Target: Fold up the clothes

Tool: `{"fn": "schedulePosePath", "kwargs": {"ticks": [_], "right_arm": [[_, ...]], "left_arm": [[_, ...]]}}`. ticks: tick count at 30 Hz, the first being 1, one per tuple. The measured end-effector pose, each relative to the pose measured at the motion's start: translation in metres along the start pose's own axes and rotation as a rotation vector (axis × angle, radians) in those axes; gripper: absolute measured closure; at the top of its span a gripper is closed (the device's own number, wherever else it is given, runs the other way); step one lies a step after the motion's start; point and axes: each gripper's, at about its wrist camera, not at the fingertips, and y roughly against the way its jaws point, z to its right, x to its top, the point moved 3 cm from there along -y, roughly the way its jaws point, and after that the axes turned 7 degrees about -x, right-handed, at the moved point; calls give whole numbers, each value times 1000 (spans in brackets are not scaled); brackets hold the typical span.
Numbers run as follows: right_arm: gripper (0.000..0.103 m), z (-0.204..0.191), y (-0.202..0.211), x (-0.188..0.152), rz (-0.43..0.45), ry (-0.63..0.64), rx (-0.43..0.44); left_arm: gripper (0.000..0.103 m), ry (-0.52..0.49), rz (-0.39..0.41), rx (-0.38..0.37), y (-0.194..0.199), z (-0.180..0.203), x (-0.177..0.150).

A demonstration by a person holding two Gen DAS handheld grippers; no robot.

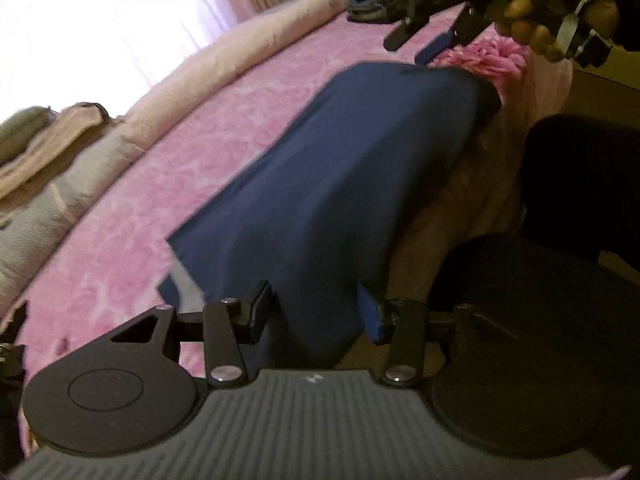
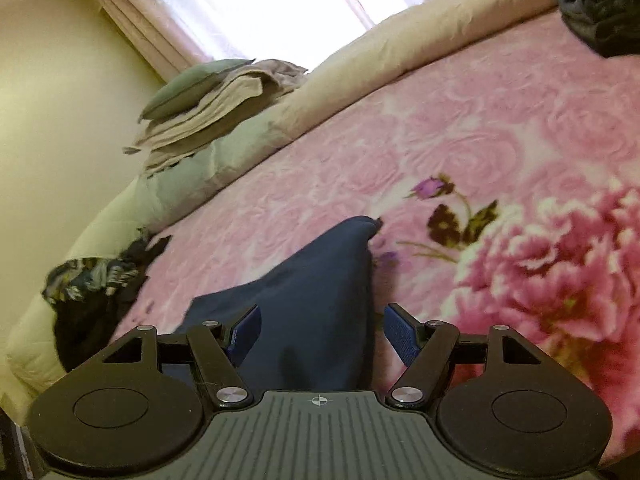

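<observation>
looking along our left gripper [image 1: 316, 308], we see its fingers spread apart around a folded navy garment [image 1: 340, 168] lying on the pink bed [image 1: 180, 160]. our right gripper [image 2: 320, 330] also has its fingers released, astride the same cloth. a rolled cream quilt [image 2: 420, 36] lines the far edge, with folded towels [image 2: 208, 116] and a dark clothes heap [image 2: 92, 292] nearby.
</observation>
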Motion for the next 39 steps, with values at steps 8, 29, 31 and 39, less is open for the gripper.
{"fn": "schedulePosePath", "kwargs": {"ticks": [8, 29, 31, 39], "right_arm": [[16, 32, 1, -14, -21, -109, 85], [87, 11, -54, 17, -85, -12, 254], [87, 20, -56, 20, -98, -51, 257], [81, 51, -65, 32, -147, -181, 262]], "left_arm": [[52, -219, 150, -16, 1, 38, 53], [52, 203, 5, -85, -31, -54, 83], [52, 238, -14, -60, -33, -65, 79], [50, 507, -56, 22, -34, -126, 41]]}}
